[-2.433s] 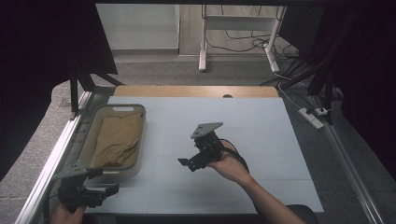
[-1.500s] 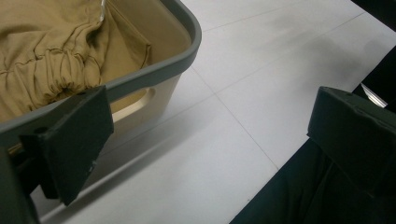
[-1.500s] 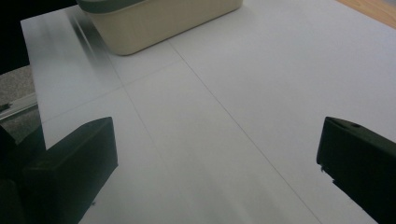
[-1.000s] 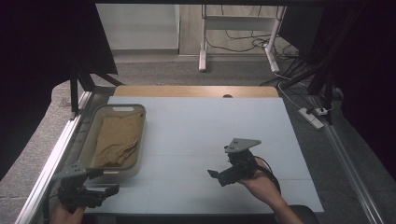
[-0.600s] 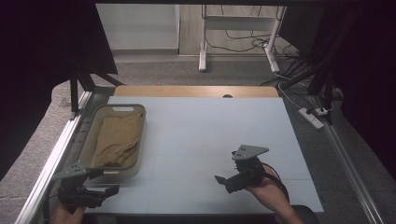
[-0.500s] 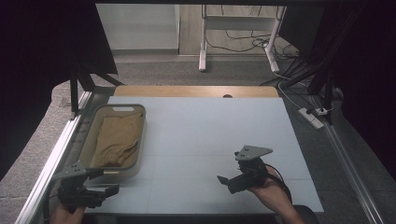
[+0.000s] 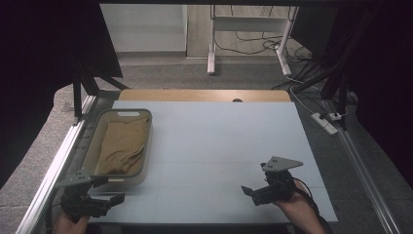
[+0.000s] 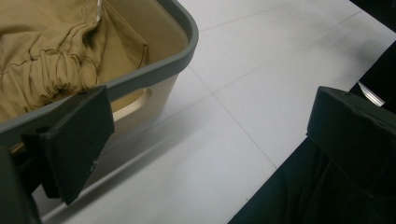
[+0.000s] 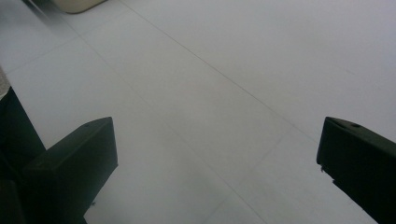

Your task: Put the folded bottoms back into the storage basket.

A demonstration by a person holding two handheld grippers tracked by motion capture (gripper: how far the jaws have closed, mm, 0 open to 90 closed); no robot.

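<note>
A beige bin with a grey rim (image 7: pixel 146 141) stands at the left of the white table, and a tan cloth (image 7: pixel 122 146) lies crumpled inside it. The left gripper view has the bin's near corner (image 8: pixel 182 51) and the cloth (image 8: pixel 46 56) close up. My left gripper (image 7: pixel 117 199) rests open at the table's near left corner, just in front of the bin (image 8: pixel 205 135). My right gripper (image 7: pixel 249 191) is open low over the near right part of the table, pointing left, with bare table between its jaws (image 9: pixel 215 154).
The white table top (image 7: pixel 219 136) has a wooden strip (image 7: pixel 204 95) along its far edge. Metal rails (image 7: pixel 58 161) run down both sides. A power strip (image 7: pixel 325 123) and cables lie on the floor at the right.
My right gripper has drawn back from the table's middle to the near right, empty. The left gripper and the bin have not moved.
</note>
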